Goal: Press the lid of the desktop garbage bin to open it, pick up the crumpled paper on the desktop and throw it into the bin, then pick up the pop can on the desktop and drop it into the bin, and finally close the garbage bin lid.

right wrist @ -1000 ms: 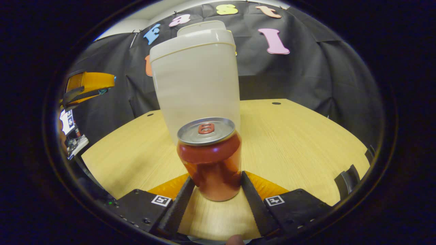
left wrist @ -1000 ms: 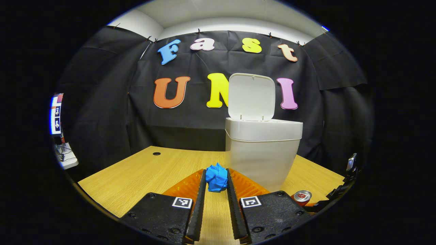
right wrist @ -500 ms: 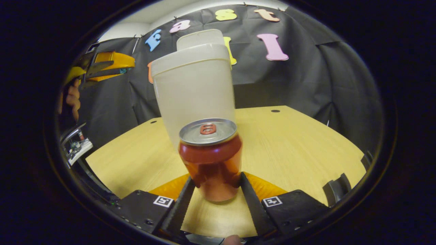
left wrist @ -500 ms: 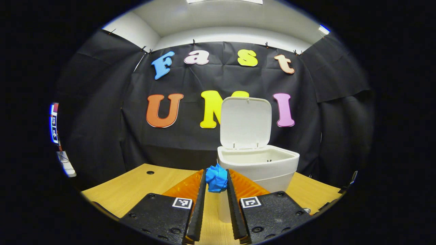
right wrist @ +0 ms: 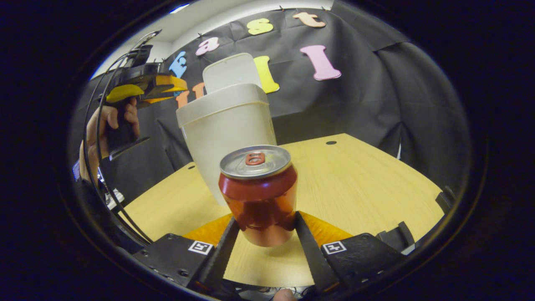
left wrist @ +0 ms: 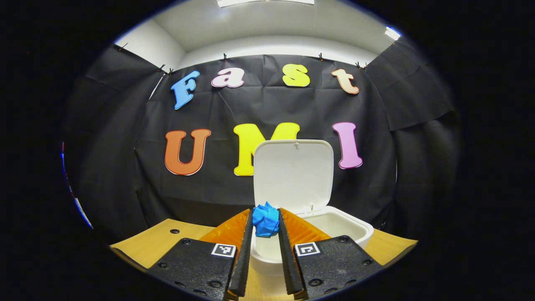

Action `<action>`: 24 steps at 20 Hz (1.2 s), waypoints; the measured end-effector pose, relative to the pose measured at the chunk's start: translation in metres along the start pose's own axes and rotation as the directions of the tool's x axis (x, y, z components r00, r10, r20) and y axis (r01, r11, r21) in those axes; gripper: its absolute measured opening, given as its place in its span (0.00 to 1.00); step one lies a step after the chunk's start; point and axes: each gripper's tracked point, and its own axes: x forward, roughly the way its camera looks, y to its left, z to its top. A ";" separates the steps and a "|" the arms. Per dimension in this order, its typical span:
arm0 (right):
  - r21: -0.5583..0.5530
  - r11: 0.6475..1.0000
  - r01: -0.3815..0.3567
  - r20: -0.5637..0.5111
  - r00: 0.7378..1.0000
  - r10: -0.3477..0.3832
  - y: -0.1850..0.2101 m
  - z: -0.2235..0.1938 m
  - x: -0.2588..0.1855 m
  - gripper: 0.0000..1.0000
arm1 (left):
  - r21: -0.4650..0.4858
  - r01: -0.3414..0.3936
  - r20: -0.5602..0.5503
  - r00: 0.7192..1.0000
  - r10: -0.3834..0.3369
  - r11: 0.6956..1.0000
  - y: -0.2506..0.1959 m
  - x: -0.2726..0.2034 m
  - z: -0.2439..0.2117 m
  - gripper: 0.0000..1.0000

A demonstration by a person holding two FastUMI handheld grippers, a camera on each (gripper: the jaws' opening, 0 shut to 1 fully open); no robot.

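Observation:
In the left gripper view my left gripper (left wrist: 265, 223) is shut on a crumpled blue paper (left wrist: 266, 218), held above the near rim of the white bin (left wrist: 353, 223). The bin's lid (left wrist: 292, 173) stands upright and open behind it. In the right gripper view my right gripper (right wrist: 264, 228) is shut on a red pop can (right wrist: 259, 194), lifted a little off the wooden desk (right wrist: 355, 179). The bin (right wrist: 225, 133) rises just behind the can. The left gripper (right wrist: 144, 85), held by a hand (right wrist: 104, 125), hovers to the upper left of the bin.
The wooden desk (left wrist: 154, 244) has small round cable holes (right wrist: 331, 142) near its back edge. Cables (right wrist: 100, 167) hang from the left gripper along the left side. Black cloth walls close the booth behind and to the sides.
My left gripper has risen with the blue paper and moved over the bin's near rim. My right gripper has lifted the can slightly off the desk and tilted.

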 end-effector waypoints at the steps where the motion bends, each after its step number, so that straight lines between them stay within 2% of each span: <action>1: 0.004 1.000 0.002 0.003 1.000 -0.002 -0.004 0.001 0.000 0.80 | -0.002 0.007 -0.010 1.000 -0.007 1.000 -0.003 0.005 -0.001 0.37; 4: 0.020 1.000 0.009 0.004 1.000 -0.009 -0.011 0.004 0.003 0.80 | 0.008 0.033 -0.023 0.999 -0.033 0.999 -0.016 0.019 -0.001 0.37; 6: 0.022 1.000 0.008 0.000 1.000 -0.008 -0.013 0.002 0.004 0.80 | 0.024 0.045 -0.029 0.999 -0.044 0.999 -0.022 0.023 -0.002 0.43; 7: 0.020 1.000 0.009 -0.002 1.000 -0.009 -0.014 0.000 0.004 0.80 | 0.019 0.055 -0.027 0.998 -0.054 0.998 -0.027 0.024 -0.001 0.51; 8: 0.021 1.000 0.015 0.002 1.000 -0.015 -0.017 0.002 0.005 0.80 | 0.015 0.055 -0.023 0.998 -0.055 0.998 -0.028 0.023 0.000 0.53; 10: 0.026 0.999 0.023 0.014 1.000 -0.023 -0.020 0.006 0.003 0.80 | 0.004 0.058 -0.014 0.998 -0.057 0.998 -0.028 0.022 0.001 0.89; 11: 0.023 0.999 0.027 0.018 0.999 -0.028 -0.021 0.007 0.002 0.80 | 0.006 0.053 -0.009 0.999 -0.052 0.999 -0.026 0.022 0.004 0.98; 19: -0.026 0.998 0.049 0.040 0.998 -0.048 -0.017 0.010 -0.004 0.80 | -0.021 0.019 0.033 0.999 -0.018 1.000 -0.008 -0.024 0.010 0.98; 24: -0.085 0.995 0.048 0.089 0.995 -0.041 -0.005 0.039 -0.017 0.80 | -0.050 -0.011 0.017 1.000 0.012 0.999 0.018 -0.063 -0.023 0.98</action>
